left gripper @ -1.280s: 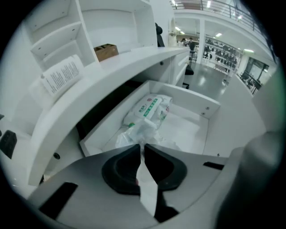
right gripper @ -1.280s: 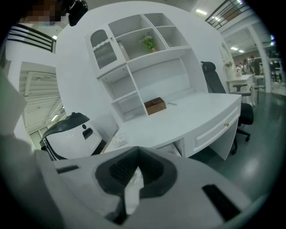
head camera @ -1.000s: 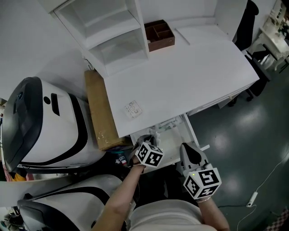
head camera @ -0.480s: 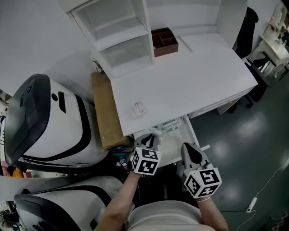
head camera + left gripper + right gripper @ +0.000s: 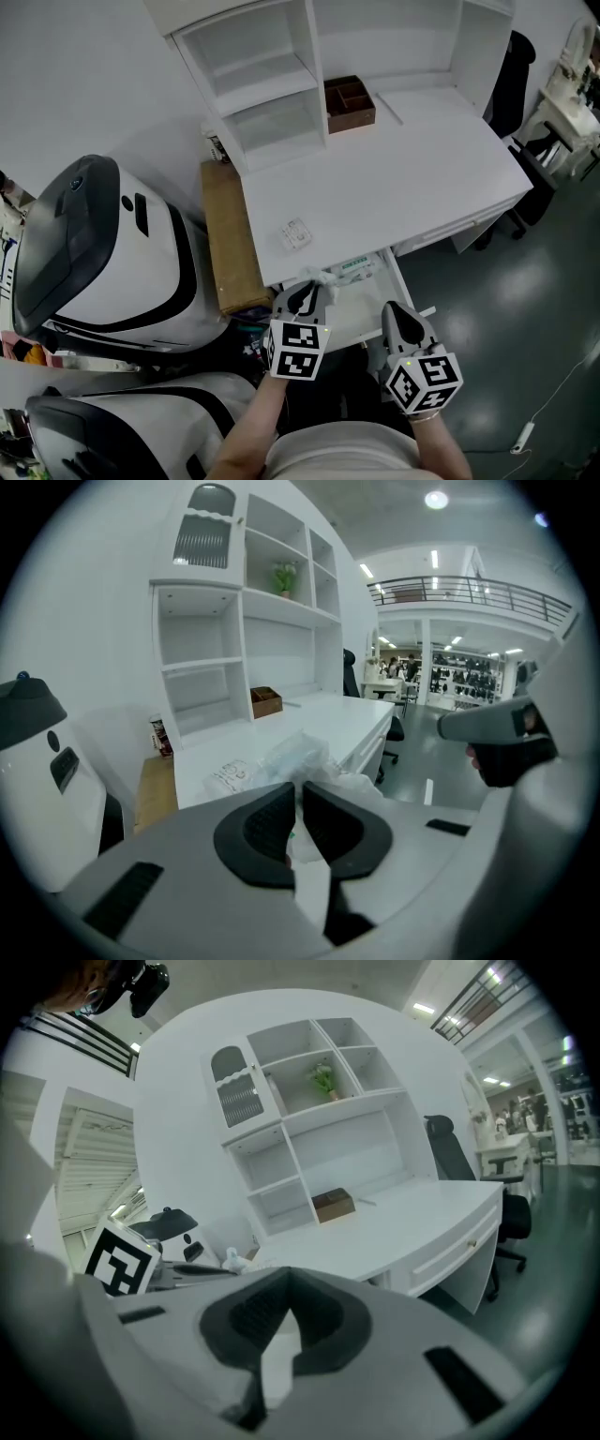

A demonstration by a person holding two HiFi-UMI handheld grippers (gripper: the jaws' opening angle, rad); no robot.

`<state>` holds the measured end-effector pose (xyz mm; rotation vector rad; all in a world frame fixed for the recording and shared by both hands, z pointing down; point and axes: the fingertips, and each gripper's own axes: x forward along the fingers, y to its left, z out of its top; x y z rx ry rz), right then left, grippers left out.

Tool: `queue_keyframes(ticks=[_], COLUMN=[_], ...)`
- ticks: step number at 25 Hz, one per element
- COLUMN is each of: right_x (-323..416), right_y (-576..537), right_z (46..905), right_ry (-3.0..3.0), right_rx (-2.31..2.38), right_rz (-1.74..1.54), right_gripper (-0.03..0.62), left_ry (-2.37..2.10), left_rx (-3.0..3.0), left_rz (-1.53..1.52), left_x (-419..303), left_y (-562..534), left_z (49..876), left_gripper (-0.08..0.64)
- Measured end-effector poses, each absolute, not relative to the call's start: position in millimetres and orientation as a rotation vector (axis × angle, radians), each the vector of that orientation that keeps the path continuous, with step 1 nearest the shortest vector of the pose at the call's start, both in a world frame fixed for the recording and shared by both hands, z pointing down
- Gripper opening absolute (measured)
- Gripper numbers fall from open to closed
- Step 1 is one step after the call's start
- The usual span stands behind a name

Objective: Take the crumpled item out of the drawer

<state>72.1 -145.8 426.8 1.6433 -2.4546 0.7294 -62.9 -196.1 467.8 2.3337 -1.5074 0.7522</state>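
The crumpled item (image 5: 316, 277) is a wad of clear plastic. My left gripper (image 5: 304, 296) is shut on it and holds it above the open drawer (image 5: 399, 278), level with the white desk's (image 5: 394, 178) front edge. In the left gripper view the plastic (image 5: 298, 754) bulges out past the tips of my left gripper (image 5: 298, 819). My right gripper (image 5: 401, 320) hangs at the drawer's right front corner, shut and holding nothing. In its own view my right gripper (image 5: 280, 1321) has its pads meeting at the tips.
A small packet (image 5: 295, 234) lies on the desk near its front edge; a brown box (image 5: 349, 103) stands at the back below the white shelves (image 5: 272, 84). A long cardboard box (image 5: 230, 248) and a white-and-black machine (image 5: 94, 253) stand at the left. More items (image 5: 361, 266) lie in the drawer.
My left gripper has risen out of the drawer with the crumpled plastic still in it. The right gripper has hardly shifted.
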Motion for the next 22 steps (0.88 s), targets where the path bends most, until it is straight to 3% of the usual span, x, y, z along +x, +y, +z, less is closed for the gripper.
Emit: queue_keyframes(ticks=[22], right_x=[63], right_y=[-142], right_z=[410], right_ry=[-2.476], right_rx=[1.633], right_rz=[0.624], right_gripper=[0.002], left_ry=[-1.606], left_rx=[2.333], left_rz=[0.414], left_x=[-96], left_y=[-170], left_z=[406], left_gripper=[0.02])
